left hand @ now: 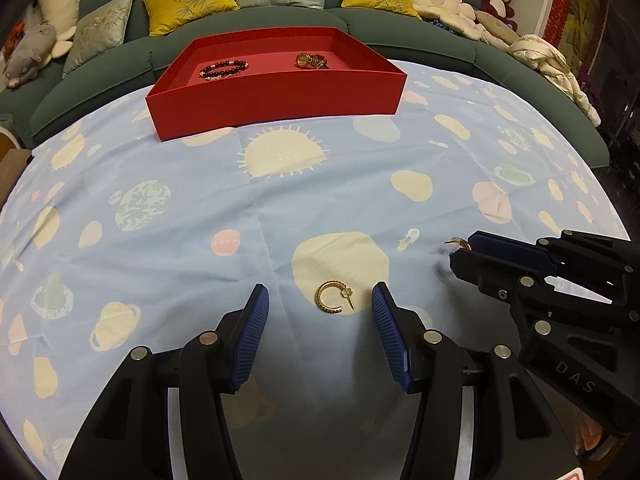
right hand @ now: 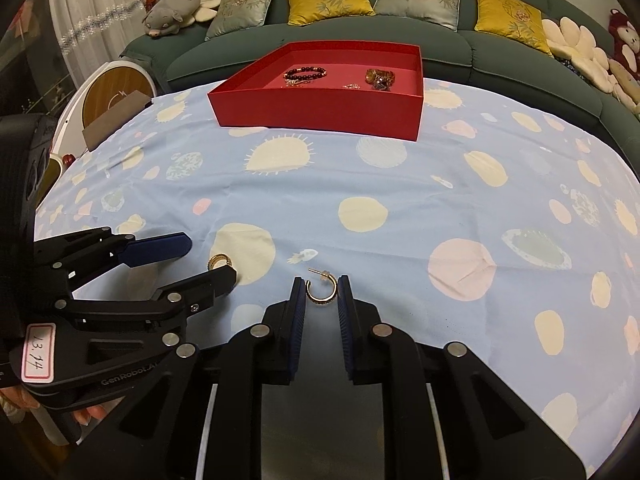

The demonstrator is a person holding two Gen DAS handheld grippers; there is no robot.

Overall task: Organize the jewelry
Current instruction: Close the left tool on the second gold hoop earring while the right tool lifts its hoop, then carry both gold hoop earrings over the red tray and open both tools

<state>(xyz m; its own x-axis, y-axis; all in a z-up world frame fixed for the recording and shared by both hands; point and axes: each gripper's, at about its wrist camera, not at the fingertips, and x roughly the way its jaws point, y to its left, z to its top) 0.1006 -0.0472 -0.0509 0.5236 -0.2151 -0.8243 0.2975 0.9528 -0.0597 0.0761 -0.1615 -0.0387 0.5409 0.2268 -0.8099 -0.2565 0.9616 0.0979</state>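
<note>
Gold hoop earring (left hand: 335,297) lies between my left tool (left hand: 320,298), jaws apart: centre, lower, close gently. Right tool (right hand: 321,289) nearly closed around second gold hoop earring (right hand: 321,290); contact unclear.

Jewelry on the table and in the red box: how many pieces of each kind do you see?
Gold hoop earrings: 2
Beaded bracelet: 1
Gold watch: 1
Total: 4, plus chain-like bits in the red box too small to identify.
</note>
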